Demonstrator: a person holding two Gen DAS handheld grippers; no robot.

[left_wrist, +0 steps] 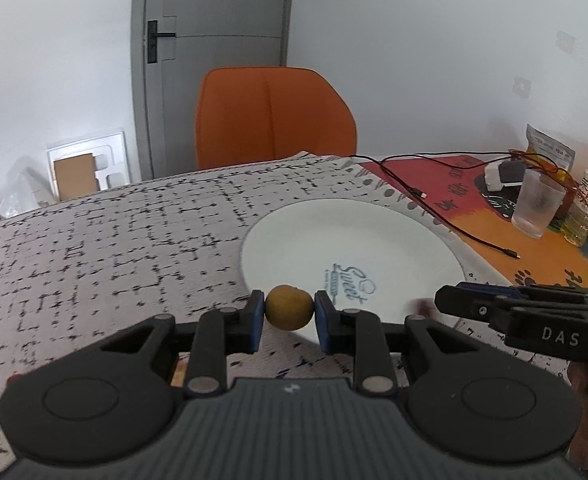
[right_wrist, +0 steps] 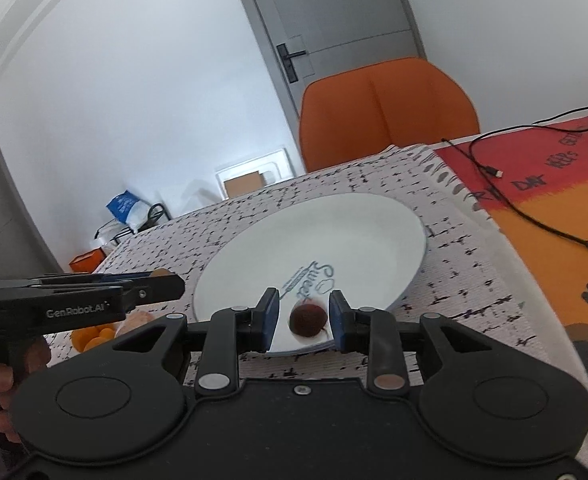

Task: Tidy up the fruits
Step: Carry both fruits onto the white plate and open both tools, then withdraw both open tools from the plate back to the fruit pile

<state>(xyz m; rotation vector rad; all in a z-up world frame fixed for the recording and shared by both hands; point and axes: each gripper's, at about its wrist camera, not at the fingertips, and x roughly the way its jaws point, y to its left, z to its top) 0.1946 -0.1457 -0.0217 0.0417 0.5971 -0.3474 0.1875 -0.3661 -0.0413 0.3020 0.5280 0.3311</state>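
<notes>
A big table is covered with a white cloth with black broken lines (left_wrist: 114, 248). At its far edge stands an orange chair with a rounded back (left_wrist: 274, 116). Behind it is a grey door with a black handle (left_wrist: 214, 20).

On the cloth sits a round white plate with blue writing in the middle (left_wrist: 334, 232). To the right of the plate the table has a red and orange mat with paw prints (right_wrist: 554, 208), and a thin black cable (left_wrist: 454, 220) lies across it. A clear plastic cup (left_wrist: 536, 204) stands farther right, beside some bottles.

The left gripper (left_wrist: 289, 312) is squeezed tight on a small round yellow-brown fruit (left_wrist: 289, 307). Both blue pads touch it. The fruit is held up in the air, just at the near left edge of the plate.

The right gripper (right_wrist: 304, 318) has its pads a little apart. A small dark red round fruit (right_wrist: 308, 320) sits between them on the near part of the plate. The pads do not press on it; there is a gap on each side.

Some small orange fruits (right_wrist: 94, 338) lie on the cloth to the left of the plate, partly hidden behind the left gripper.
</notes>
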